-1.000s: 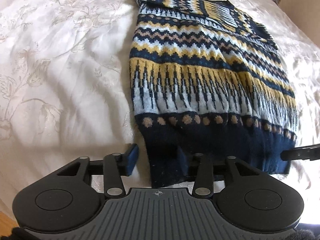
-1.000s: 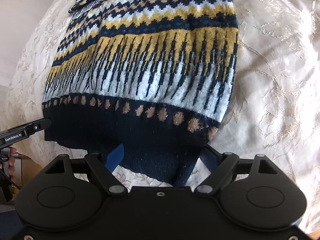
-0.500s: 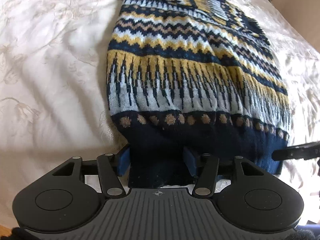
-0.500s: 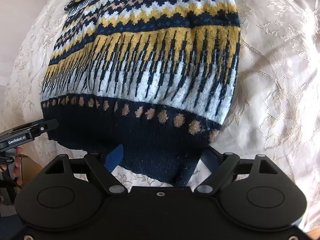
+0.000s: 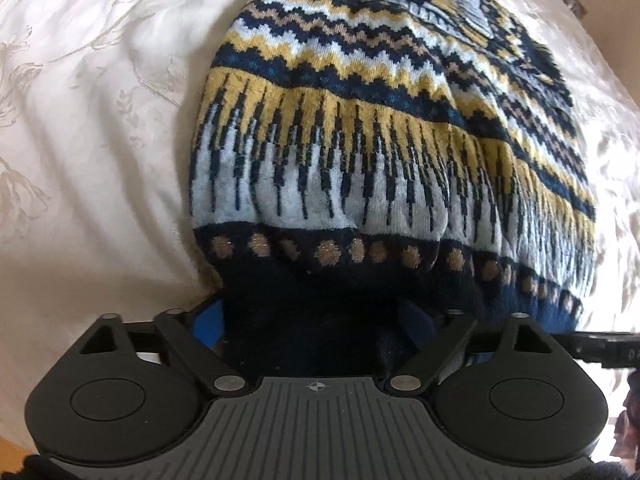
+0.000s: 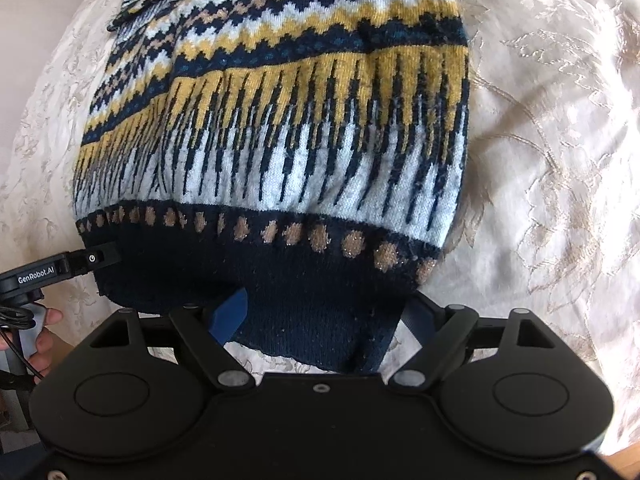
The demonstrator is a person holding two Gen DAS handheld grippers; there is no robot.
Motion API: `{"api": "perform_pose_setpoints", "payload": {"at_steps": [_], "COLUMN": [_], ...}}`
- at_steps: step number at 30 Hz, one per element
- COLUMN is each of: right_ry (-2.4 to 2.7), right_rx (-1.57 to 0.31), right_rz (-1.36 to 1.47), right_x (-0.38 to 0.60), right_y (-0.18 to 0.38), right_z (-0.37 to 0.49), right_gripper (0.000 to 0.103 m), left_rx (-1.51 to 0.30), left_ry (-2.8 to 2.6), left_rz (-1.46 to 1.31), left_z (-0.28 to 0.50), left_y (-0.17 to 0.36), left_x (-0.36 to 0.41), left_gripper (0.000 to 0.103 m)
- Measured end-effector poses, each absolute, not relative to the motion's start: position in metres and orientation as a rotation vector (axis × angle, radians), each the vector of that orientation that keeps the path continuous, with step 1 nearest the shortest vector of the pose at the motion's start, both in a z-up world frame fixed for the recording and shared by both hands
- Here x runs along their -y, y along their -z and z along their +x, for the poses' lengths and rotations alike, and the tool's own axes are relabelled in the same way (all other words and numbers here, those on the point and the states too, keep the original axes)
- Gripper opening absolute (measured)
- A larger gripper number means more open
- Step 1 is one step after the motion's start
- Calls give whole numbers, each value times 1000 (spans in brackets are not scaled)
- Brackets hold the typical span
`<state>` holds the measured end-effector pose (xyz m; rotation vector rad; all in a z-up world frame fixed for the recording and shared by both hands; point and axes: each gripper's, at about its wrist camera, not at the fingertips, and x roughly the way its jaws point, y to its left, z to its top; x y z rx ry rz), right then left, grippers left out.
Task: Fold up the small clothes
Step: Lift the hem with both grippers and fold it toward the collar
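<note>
A knitted sweater [image 5: 360,128] with navy, yellow, tan and pale blue bands lies on a cream bedspread [image 5: 80,120]. It also shows in the right wrist view [image 6: 280,120]. My left gripper [image 5: 312,320] is shut on the navy hem at its left corner, which is lifted and bunched. My right gripper [image 6: 324,320] is shut on the navy hem [image 6: 320,312] at its right corner, also lifted. The blue fingertips are mostly hidden by the cloth.
The cream embroidered bedspread [image 6: 540,160] spreads to both sides of the sweater. The other gripper [image 6: 48,272] and the hand holding it show at the left edge of the right wrist view. A wooden floor edge shows at the bottom left.
The left gripper slid onto the hem corner and shut on it. Both grippers have lifted the hem and moved it forward, so the sweater's lower part bulges up.
</note>
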<state>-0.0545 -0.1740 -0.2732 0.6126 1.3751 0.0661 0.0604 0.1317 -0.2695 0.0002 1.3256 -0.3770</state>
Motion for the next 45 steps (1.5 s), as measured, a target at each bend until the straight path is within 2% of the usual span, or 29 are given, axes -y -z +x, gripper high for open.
{"api": "perform_pose_setpoints", "payload": {"at_steps": [3, 9, 15, 18, 20, 21, 22, 23, 24, 25, 26, 28, 32, 38, 45], "right_ry": [-75, -59, -60, -60, -54, -47, -37, -33, -34, -41, -47, -64, -112, -159, -87], "right_rx": [-1390, -1409, -1409, -1376, -1363, -1365, -1368, -1368, -1363, -1357, -1348, -1332, -1264, -1144, -1023], "right_rz": [616, 576, 599, 677, 723, 736, 744, 752, 765, 775, 783, 794, 806, 816, 911], "right_x": [170, 164, 168, 182, 190, 194, 197, 200, 204, 207, 210, 215, 220, 234, 257], "right_y": [277, 280, 283, 286, 287, 287, 287, 287, 286, 285, 283, 276, 251, 211, 199], "right_z": [-50, -47, -46, -52, -55, -56, -57, -58, -60, -61, -62, -64, -64, -44, -2], "right_gripper": [94, 94, 94, 92, 86, 77, 67, 62, 51, 36, 30, 23, 14, 14, 14], "left_rx": [-1333, -1349, -1335, -1324, -1314, -1307, -1298, -1289, -1281, -1277, -1274, -1260, -1216, -1146, -1072], "left_ry": [337, 320, 345, 320, 299, 293, 286, 285, 289, 296, 309, 333, 351, 349, 332], "left_rz": [30, 35, 39, 39, 31, 21, 14, 10, 14, 22, 25, 16, -35, -118, -178], "left_z": [60, 63, 61, 58, 57, 56, 54, 53, 51, 51, 50, 49, 52, 67, 115], "left_y": [271, 275, 273, 270, 268, 267, 265, 262, 259, 256, 253, 244, 221, 188, 163], "left_x": [-122, -116, -120, -119, -120, -122, -124, -127, -129, -130, -132, -134, -136, -132, -128], "left_gripper": [96, 100, 99, 93, 84, 80, 70, 58, 52, 40, 29, 16, 11, 10, 10]}}
